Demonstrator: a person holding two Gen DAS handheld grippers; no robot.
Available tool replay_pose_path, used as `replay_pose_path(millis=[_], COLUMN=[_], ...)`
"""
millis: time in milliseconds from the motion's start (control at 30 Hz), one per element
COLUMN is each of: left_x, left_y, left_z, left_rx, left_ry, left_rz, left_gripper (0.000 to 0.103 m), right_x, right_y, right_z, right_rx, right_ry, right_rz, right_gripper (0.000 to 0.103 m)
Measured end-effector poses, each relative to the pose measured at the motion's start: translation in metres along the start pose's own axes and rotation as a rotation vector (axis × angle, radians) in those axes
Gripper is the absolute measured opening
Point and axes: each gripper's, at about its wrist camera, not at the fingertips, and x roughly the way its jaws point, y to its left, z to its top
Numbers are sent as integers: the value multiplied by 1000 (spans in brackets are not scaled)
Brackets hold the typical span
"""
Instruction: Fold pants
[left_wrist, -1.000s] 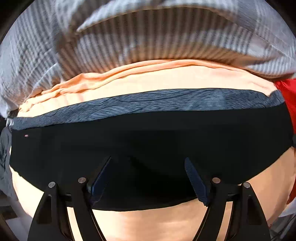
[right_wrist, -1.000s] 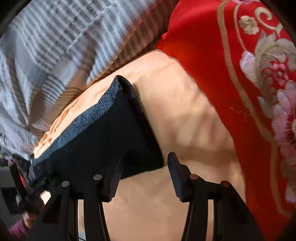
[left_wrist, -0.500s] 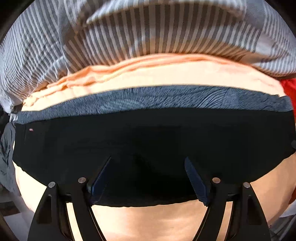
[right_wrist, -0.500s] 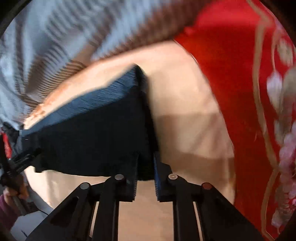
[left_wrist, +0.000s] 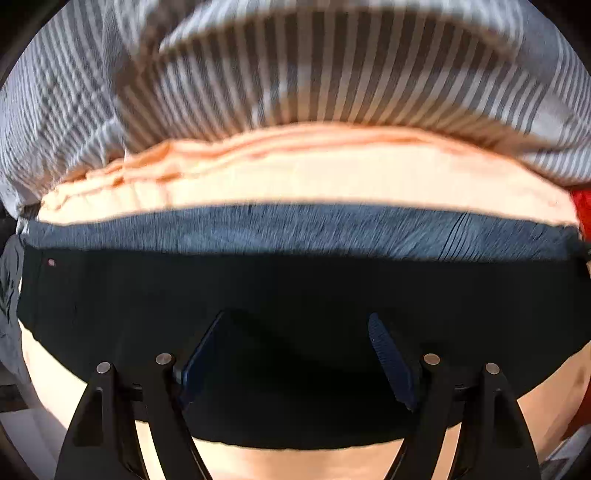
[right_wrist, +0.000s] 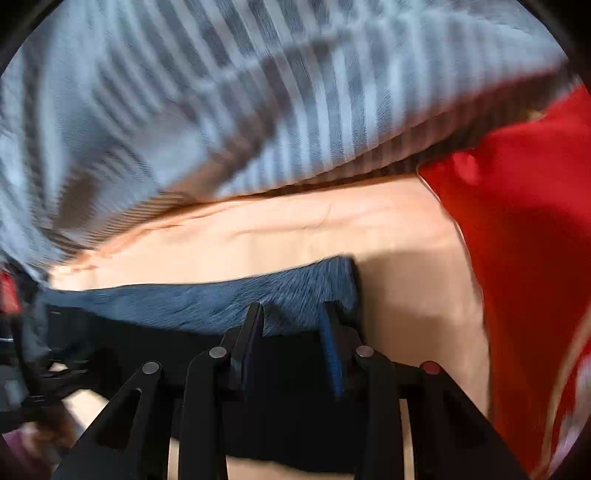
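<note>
Dark ribbed pants (left_wrist: 295, 295) folded flat on peach sheet (left_wrist: 332, 177).

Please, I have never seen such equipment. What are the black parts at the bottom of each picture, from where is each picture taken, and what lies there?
There is no robot here. A person holds a hand tool with two-finger tongs in each hand. A small wide-angle camera on each tool looks forward along the fingers, so black fingers show at the bottom of each picture. One picture comes from the left tongs, the other from the right tongs. Both look down at dark pants with a blue-grey band, lying on a peach sheet. Behind lies a grey striped cloth, and at the side a red cloth. The left tongs stand wide open above the pants and hold nothing. The right tongs are opening over the band; cloth shows in their gap, but I see no pinch.
</note>
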Motion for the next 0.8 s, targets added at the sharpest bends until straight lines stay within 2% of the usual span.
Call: replay_pose_path(millis=[33,67,133,167,300,400,433,467,567,667,800], left_x=[-2,-4,-3,-2,16,40,43,47,55,52,31], left_y=[0,1,4,8,25,41,45,49,70,100,138], left_z=[4,10,19,22,32,37,34,39,58,66,52], left_rx=[2,3,-1,-10,-78,-105,-108,-114,-167,-244,-218], left_ry=[-11,-25,-36,-36,-14,10,4,-13,-12,-2,-24], left_rz=[-2,-5,8,17,35,60,59,69,132,144,175], left_gripper=[80,80,80,80,80,80,82,88,88,88,88], right_x=[8,10,2,-3,-28,-34,-29,-24,-3,-7,-17], right_y=[-5,-15,-34,-37,-27,1,14,19,23,23,26], right_z=[3,5,6,5,0,-16,-23,-28,-48,-53,-54], right_rx=[12,59,181,204,192,108,58,30,3,-33,-3], right_ry=[11,8,-3,-11,-38,-28,-14,-5,68,46,60], right_rz=[-28,-34,4,-4,5,31,21,12,-8,-12,-18], right_gripper=[7,0,0,0,8,37,52,54,53,53,54])
